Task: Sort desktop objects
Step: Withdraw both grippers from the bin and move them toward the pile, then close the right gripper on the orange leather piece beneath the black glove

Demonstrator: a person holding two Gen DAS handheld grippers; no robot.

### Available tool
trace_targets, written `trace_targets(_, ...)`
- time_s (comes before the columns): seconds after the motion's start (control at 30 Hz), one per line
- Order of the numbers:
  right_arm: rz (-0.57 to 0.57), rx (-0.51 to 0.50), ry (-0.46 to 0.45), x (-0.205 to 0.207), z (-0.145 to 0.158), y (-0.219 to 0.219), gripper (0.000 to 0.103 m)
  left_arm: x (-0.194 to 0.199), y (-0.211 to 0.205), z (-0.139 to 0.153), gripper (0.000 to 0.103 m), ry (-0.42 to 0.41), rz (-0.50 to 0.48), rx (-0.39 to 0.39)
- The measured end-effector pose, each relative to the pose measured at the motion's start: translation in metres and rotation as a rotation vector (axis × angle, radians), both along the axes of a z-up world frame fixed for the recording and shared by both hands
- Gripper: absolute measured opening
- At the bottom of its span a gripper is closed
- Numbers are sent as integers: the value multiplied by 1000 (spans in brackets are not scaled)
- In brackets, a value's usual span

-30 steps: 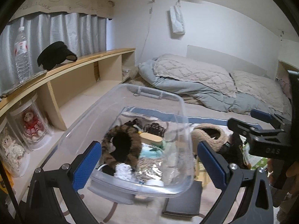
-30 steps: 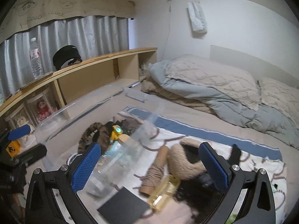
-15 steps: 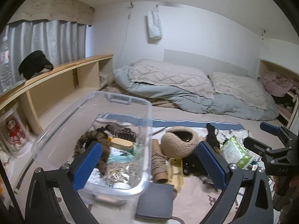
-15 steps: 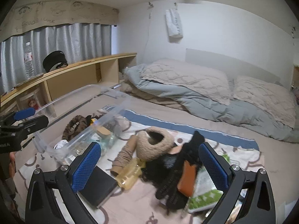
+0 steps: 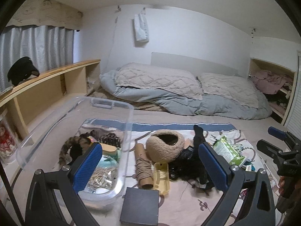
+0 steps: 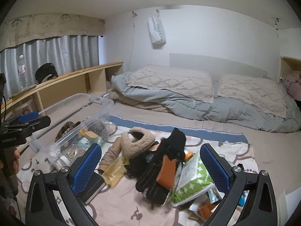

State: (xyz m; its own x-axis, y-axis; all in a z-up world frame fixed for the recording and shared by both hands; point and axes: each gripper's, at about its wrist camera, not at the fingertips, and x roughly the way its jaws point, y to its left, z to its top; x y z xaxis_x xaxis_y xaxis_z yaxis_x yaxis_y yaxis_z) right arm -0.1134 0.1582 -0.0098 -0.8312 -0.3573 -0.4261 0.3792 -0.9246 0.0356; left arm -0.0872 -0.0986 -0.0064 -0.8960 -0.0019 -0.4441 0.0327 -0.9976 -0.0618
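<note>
The right gripper (image 6: pixel 150 167) hangs with its blue pads wide apart and nothing between them, above a loose heap: a black glove (image 6: pixel 163 162) draped over an orange piece (image 6: pixel 166 173), with a green-and-white packet (image 6: pixel 191 177) just to its right. The left gripper (image 5: pixel 150 167) is likewise spread and empty, looking down on a cardboard tube wrapped in brown cord (image 5: pixel 144 166) lying against a yellow case (image 5: pixel 161 175), with a dark flat box (image 5: pixel 140 209) nearer the camera. Behind the tube sits a fuzzy tan slipper (image 5: pixel 165 148), and to the left stands the clear plastic bin (image 5: pixel 79 137), already holding a furry band, a wooden brush and other small things (its far wall rises high). The heap is the risk, I judge: the glove overlaps its neighbours, so a grab there could drag the orange piece or the packet along, or catch only a fold that slips. The bin's light walls might also tip if a finger knocks the rim.
</note>
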Motion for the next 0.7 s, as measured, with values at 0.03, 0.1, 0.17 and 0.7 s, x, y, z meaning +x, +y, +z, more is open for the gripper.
trace_targets(0.03, -7, -5, 10, 1, -1, 3, 103, -1, 2, -1, 103, 2, -12, -3)
trace_targets(0.1, -18, -17, 14, 3, -3, 10, 103, -3, 6, -3, 103, 7, -29, -4)
trace_targets(0.17, -16, -29, 5, 3, -5, 15, 103, -5, 10, -5, 103, 12, -50, 5)
trace_targets(0.7, -13, 20, -97, -5, -80, 18, 85, -29, 38, -40, 103, -6, -203, 23)
